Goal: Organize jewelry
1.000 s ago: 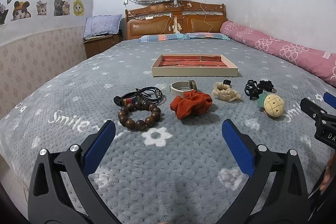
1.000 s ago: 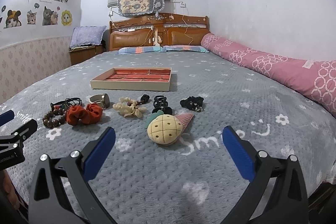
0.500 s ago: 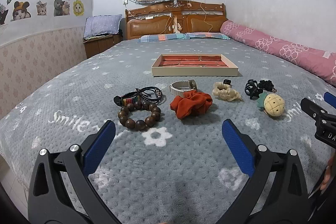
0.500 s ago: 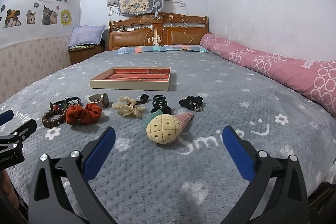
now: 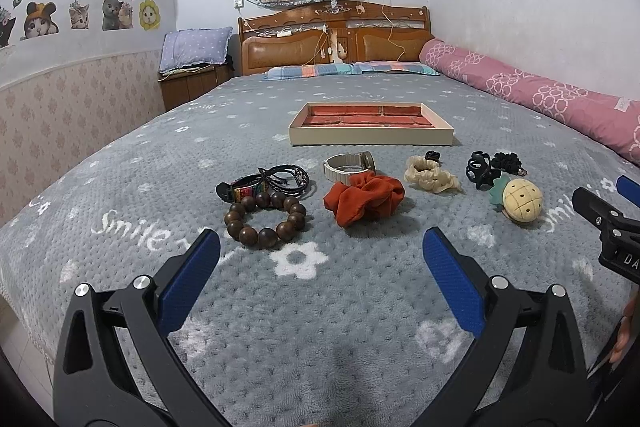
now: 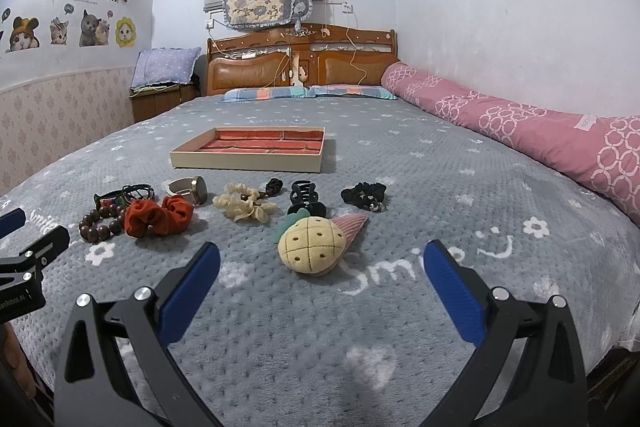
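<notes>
Jewelry lies in a loose row across the grey blanket [image 5: 360,327], in front of both grippers. From the left wrist view, the bead bracelet [image 5: 265,221] sits at 11 o'clock of the left gripper [image 5: 320,279], touching the cord bracelets [image 5: 276,181] just behind it. The orange scrunchie [image 5: 364,201] is at 12 o'clock, with the watch [image 5: 348,167] touching its far edge. The cream scrunchie [image 5: 430,177], claw clip [image 5: 482,169], black scrunchie [image 5: 508,161] and pineapple plush [image 5: 520,201] run off towards 2 o'clock. The tray [image 5: 372,139] stands beyond the row at 12 o'clock, apart from it, red-lined and holding nothing.

Left gripper is released, jaws wide apart above bare blanket, grasping nothing. The right gripper [image 6: 320,281] is likewise released and holds nothing, the plush at 12 o'clock just ahead of it.
</notes>
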